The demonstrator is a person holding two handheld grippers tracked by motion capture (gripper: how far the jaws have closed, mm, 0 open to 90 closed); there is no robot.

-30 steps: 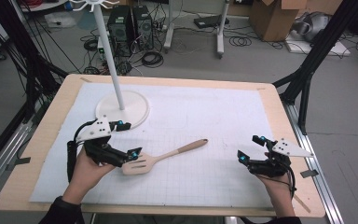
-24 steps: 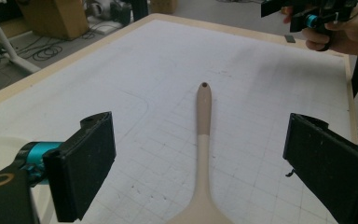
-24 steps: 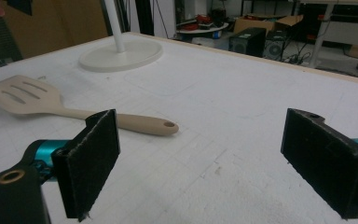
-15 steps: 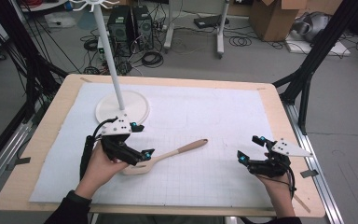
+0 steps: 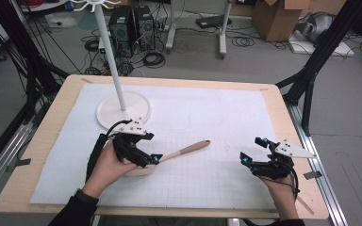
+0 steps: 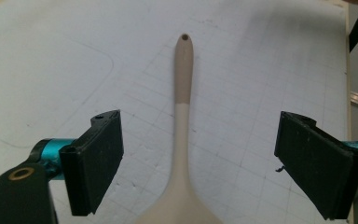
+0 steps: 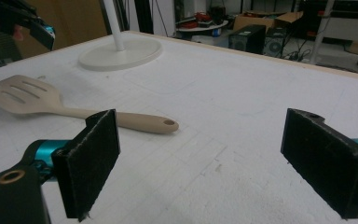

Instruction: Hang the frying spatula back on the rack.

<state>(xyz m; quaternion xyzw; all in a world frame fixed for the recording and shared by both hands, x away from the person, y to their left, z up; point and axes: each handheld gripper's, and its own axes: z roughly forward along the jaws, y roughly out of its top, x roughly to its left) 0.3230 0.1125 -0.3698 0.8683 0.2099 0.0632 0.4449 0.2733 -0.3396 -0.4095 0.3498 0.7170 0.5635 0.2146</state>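
beige and pale, a slotted spatula (image 5: 179, 155) lies flat on the white gridded mat (image 5: 226, 117) that covers the wooden table (image 5: 52, 122), its handle running toward the table's middle and its blade under the person's left hand (image 5: 104, 165). in the right gripper view the blade (image 7: 16, 95) shows three slots and the handle ends in a small hanging hole (image 7: 169, 122).

the left gripper (image 5: 139, 153) hangs over the blade end, jaws spread wide; in the left gripper view the handle (image 6: 182, 98) runs straight up between the two black pads, touching neither. the right gripper (image 5: 259, 157) rests low near the mat's right side, well apart from the spatula, its jaws also parted wide with bare mat between them.

behind the left hand stands a white stand with a round base (image 5: 124, 109) and a thin upright pole (image 5: 111, 56) topped by hooks; the base sits on the mat near its far left corner, just beyond the gripper. nothing lies between the spatula handle and the right gripper.

past the far edge, on the grey floor, are computer towers (image 5: 131, 26), loose cables (image 5: 153, 59), a white frame leg (image 5: 223, 26) and cardboard boxes (image 5: 275, 16). black frame struts (image 5: 320, 52) rise at both sides of the table.
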